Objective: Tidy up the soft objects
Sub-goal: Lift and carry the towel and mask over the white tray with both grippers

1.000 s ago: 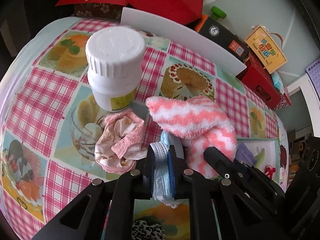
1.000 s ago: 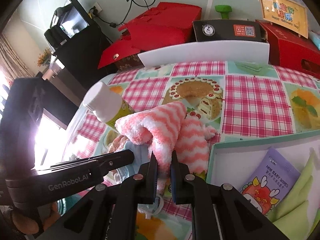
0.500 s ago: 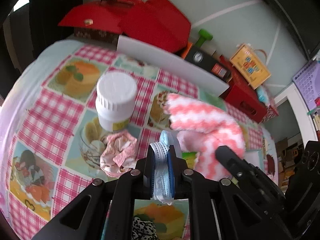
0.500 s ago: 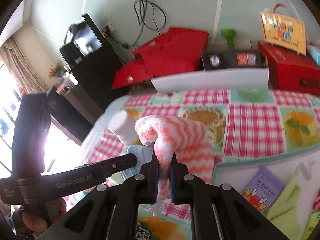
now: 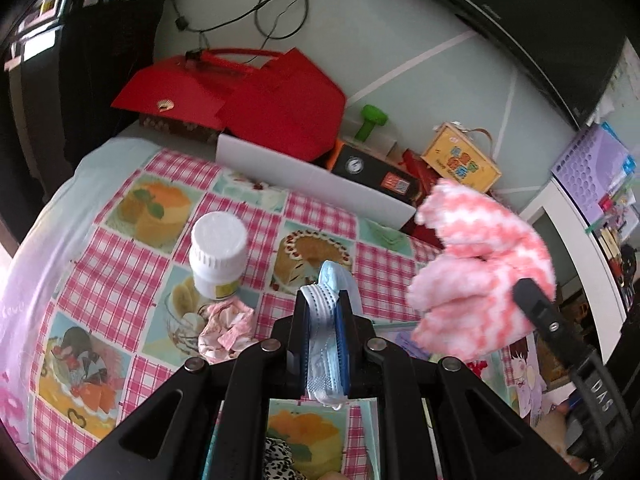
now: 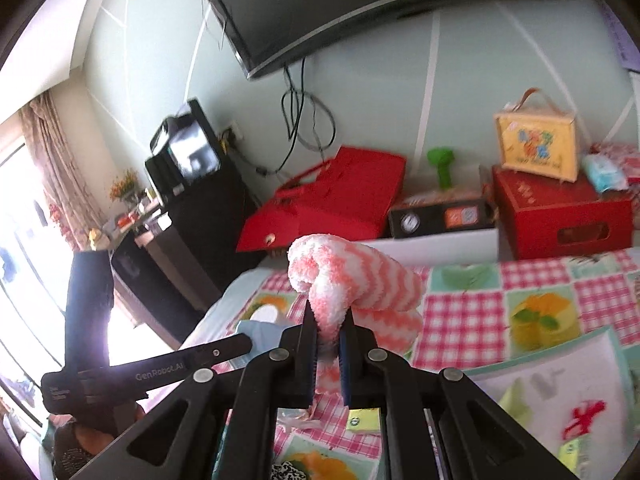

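My left gripper (image 5: pixel 325 312) is shut on a light blue face mask (image 5: pixel 326 344), lifted clear of the checked tablecloth (image 5: pixel 120 292). My right gripper (image 6: pixel 328 328) is shut on a fluffy pink-and-white striped sock (image 6: pixel 360 276), which hangs in the air; the same sock (image 5: pixel 476 280) shows at the right of the left wrist view. A crumpled pink patterned cloth (image 5: pixel 226 330) lies on the table beside a white pill bottle (image 5: pixel 218 254). A black-and-white spotted cloth (image 5: pixel 280 460) peeks out under the left gripper.
A teal-rimmed box (image 6: pixel 560 364) with green and printed packets sits at the right. A white board (image 5: pixel 312 176), red boxes (image 5: pixel 256 96), a black gauge box (image 5: pixel 372 170) and a yellow case (image 6: pixel 536 146) line the far side. A television (image 6: pixel 380 4) hangs above.
Both grippers have risen with their loads. The sock has come off the table and moved right; the bottle and the pink cloth now look smaller and farther below.
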A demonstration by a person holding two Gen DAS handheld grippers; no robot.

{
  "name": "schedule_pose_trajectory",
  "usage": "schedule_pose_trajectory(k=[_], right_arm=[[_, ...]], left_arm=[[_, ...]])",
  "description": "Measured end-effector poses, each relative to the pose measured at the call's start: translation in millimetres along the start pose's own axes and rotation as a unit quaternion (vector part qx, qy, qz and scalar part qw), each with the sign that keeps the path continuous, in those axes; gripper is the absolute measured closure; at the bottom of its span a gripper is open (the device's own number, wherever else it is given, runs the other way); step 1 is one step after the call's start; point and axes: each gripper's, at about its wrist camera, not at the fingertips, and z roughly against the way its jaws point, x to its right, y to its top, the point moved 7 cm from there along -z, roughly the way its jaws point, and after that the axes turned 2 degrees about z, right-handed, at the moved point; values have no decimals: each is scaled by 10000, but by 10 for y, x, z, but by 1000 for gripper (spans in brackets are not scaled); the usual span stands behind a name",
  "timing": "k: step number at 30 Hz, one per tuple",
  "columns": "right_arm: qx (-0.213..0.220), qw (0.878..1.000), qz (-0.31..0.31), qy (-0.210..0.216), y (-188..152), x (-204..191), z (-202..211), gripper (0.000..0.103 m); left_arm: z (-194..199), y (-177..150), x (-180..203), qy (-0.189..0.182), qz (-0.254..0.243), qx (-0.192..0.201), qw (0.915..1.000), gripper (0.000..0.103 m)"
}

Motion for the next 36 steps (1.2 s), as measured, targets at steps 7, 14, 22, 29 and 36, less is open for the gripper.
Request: schedule_pose_trajectory(k=[7, 14, 22, 29, 36], right_arm=[[326, 9979, -200, -515, 64, 346, 487, 94], [647, 9897, -580, -1139, 30, 845, 1020, 94], [872, 9747, -1005, -1796, -89, 1361, 1528, 94], [662, 9631, -1175, -2329, -256, 1638, 1662, 94], [165, 9556, -1427, -2574, -539, 1835, 1561, 94]], left_arm=[[-10, -80, 321, -165, -347, -38, 9993, 91], [-46, -204, 639, -250, -685, -124, 9973, 91], [-171, -452, 1101, -393, -1175, -374, 9916, 91], [-307, -706, 1416, -467, -1555, -625, 9848, 91], [-515, -894, 1483, -373, -1660, -883, 9815, 91]])
